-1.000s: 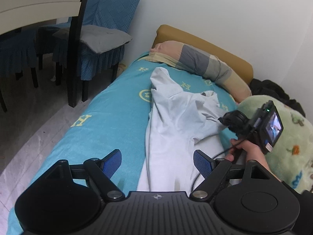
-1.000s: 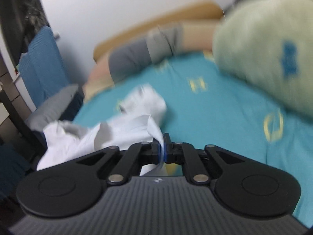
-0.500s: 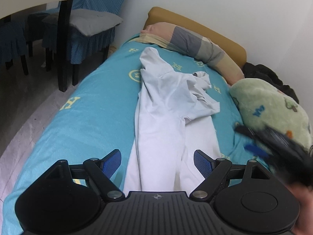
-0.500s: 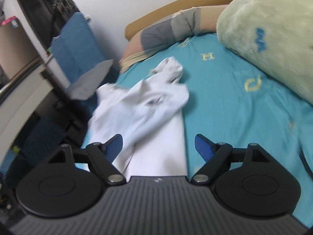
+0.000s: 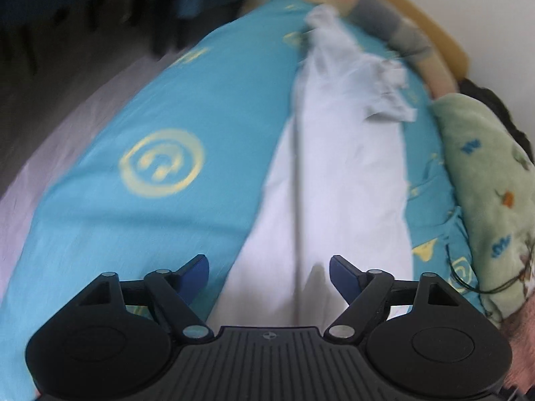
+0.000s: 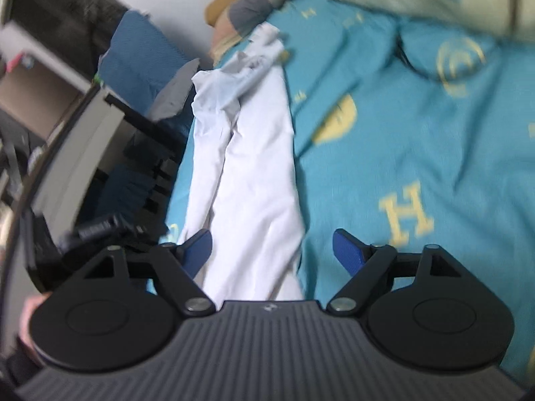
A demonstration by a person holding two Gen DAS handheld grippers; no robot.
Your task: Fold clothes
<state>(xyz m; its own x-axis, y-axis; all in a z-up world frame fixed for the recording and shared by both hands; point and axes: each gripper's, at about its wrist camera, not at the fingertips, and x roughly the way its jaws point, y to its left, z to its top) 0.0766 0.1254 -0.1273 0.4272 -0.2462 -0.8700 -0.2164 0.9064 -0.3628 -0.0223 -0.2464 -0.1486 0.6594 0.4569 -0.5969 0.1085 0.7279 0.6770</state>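
A white garment (image 5: 337, 173) lies lengthwise on the teal bed sheet (image 5: 174, 153), folded into a long narrow strip with its crumpled top end near the pillow. It also shows in the right wrist view (image 6: 254, 180). My left gripper (image 5: 269, 275) is open and empty, low over the garment's near end. My right gripper (image 6: 272, 247) is open and empty, also over the near end, with its left finger at the garment's left edge. The left gripper's body (image 6: 100, 230) shows at the left of the right wrist view.
A striped pillow (image 5: 388, 23) lies at the head of the bed. A green plush blanket (image 5: 491, 180) is bunched along the right side. Blue-covered chairs (image 6: 140, 53) and a table (image 6: 73, 147) stand beside the bed's left edge, over bare floor (image 5: 50, 100).
My right gripper let go of the garment's sleeve and opened, then drew back to the near end. Both grippers dropped lower and closer to the garment's near edge.
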